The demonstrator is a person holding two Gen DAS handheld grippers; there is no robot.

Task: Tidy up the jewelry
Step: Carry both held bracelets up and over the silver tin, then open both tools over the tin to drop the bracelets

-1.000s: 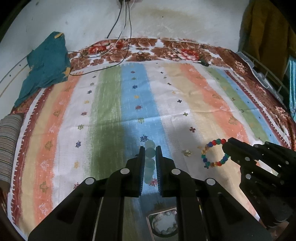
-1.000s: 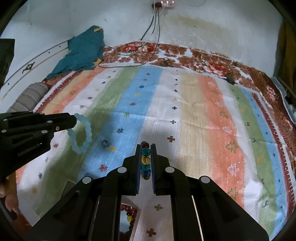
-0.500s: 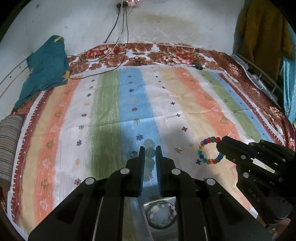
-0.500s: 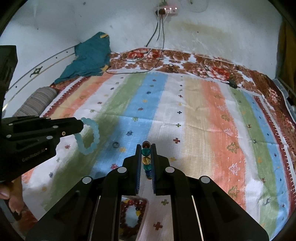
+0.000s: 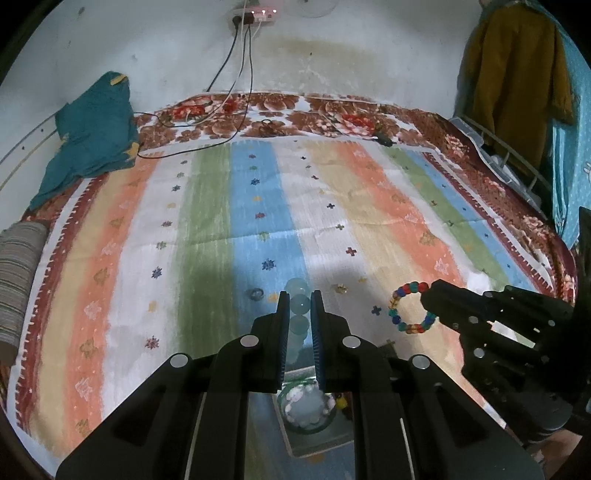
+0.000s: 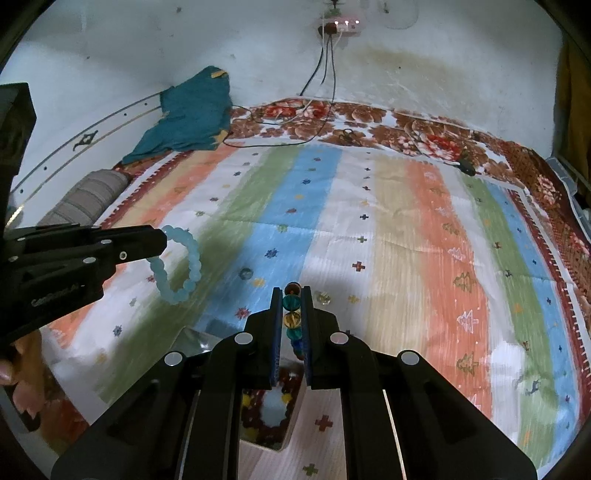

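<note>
Jewelry is held in both tools: a pale aqua bead bracelet point(image 5: 298, 314) sits pinched between the closed blue-padded fingers of the left hand-held gripper point(image 5: 299, 302) at lower centre of the left wrist view, and a multicoloured glass-bead bracelet point(image 6: 292, 317) is clamped the same way in the right hand-held gripper point(image 6: 292, 295) in the right wrist view. Each bracelet also shows as a hanging loop in the other camera, the aqua one at mid left of the right view, the multicoloured one at mid right of the left view. Below the grippers, at the bottom of both frames, lies a small open box point(image 5: 317, 439) holding more beaded bracelets. A small dark ring point(image 5: 255, 294) and a small gold-coloured piece point(image 5: 340, 287) lie on the cloth just beyond the left gripper's tips.

All this is over a bed spread with a striped woven sheet point(image 5: 332, 206) in orange, green, blue and white, on a brown floral blanket point(image 5: 317, 114). A teal cloth point(image 5: 92, 133) lies at upper left, against a stained white wall point(image 5: 351, 55) with a power strip point(image 5: 258, 14) and trailing black cables point(image 5: 236, 74).

Compared with a second ago, both grippers have drawn back and up: more wall shows, and more of the box.

The sheet's centre is open; a striped bolster point(image 5: 18, 280) bounds the left edge, and hanging clothes point(image 5: 513, 70) and a metal rail point(image 5: 517, 162) bound the right.
</note>
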